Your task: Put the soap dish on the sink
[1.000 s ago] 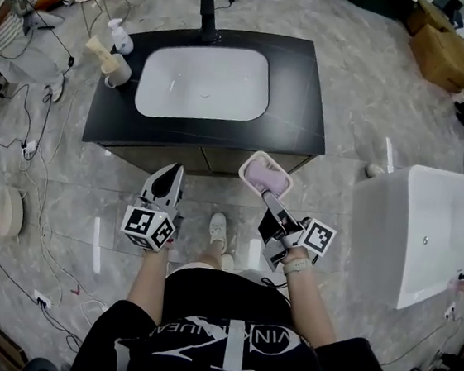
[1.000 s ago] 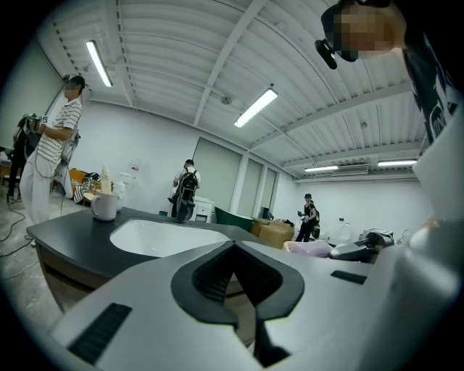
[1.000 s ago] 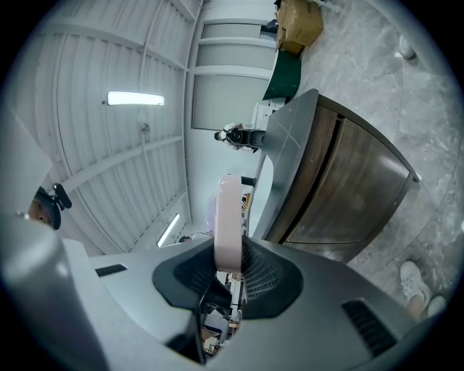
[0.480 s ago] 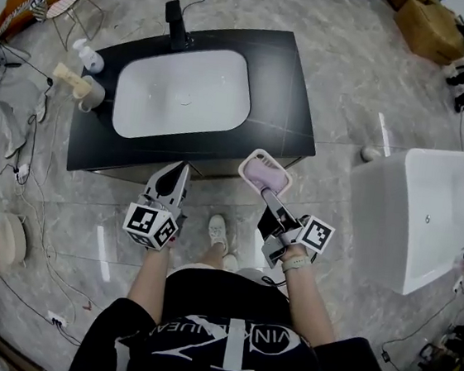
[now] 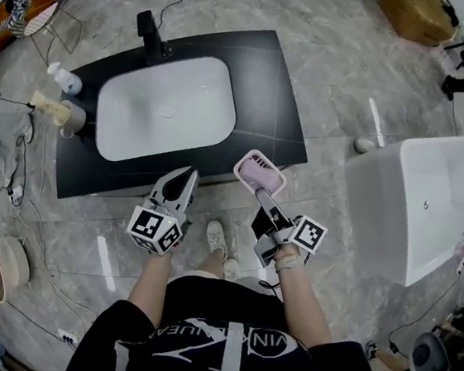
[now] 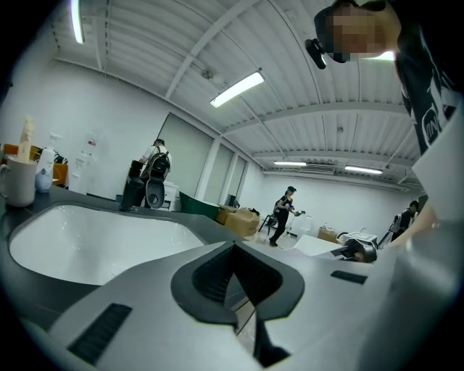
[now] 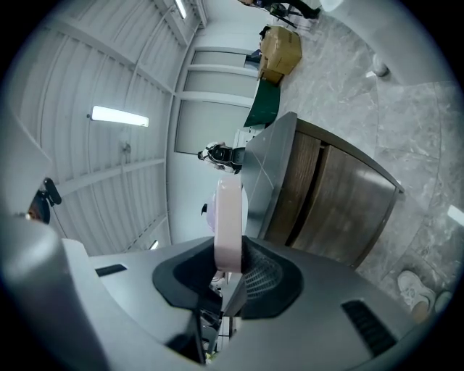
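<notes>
Both grippers now nearer sink (image 5: 162, 108) front edge. Right gripper (image 5: 262, 197) near level, forearm outstretched, clamping pink soap dish (image 5: 260, 174). Left gripper (image 5: 185, 177) near level, jaws together, empty.

Head view steeply down, both gripper views low and level, all sharing the sink (image 5: 162, 106)

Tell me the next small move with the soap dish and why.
Probably ease the right gripper forward until the dish is over the bare counter right of the basin. The jaws clamp the dish, and it shows only at the counter's front edge, so releasing now seems premature.
</notes>
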A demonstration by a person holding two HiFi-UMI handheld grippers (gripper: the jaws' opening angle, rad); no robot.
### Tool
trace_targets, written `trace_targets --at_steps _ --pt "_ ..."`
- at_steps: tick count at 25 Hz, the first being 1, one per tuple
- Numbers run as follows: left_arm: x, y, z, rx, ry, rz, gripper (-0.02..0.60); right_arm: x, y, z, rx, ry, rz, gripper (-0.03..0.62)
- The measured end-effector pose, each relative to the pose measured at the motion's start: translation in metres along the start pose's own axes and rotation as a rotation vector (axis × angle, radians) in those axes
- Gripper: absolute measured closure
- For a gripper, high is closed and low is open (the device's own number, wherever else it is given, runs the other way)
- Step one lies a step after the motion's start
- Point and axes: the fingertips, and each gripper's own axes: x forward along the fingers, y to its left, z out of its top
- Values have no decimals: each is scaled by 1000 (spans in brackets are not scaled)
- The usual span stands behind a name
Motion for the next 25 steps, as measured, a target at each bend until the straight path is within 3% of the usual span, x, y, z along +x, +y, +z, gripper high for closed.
trace_targets --at_steps 11,17,21,25 --pt "43 -21 -16 22 56 -159 568 20 -27 13 28 -55 -51 508" --pt "56 -27 -23 0 62 -173 568 30 -31 20 46 -64 -22 508" --pt "61 -28 -21 -10 54 -156 568 33 -39 22 111 -64 -45 508" --pt "67 -30 -21 -17 54 -150 568 37 -42 22 107 -31 -53 507"
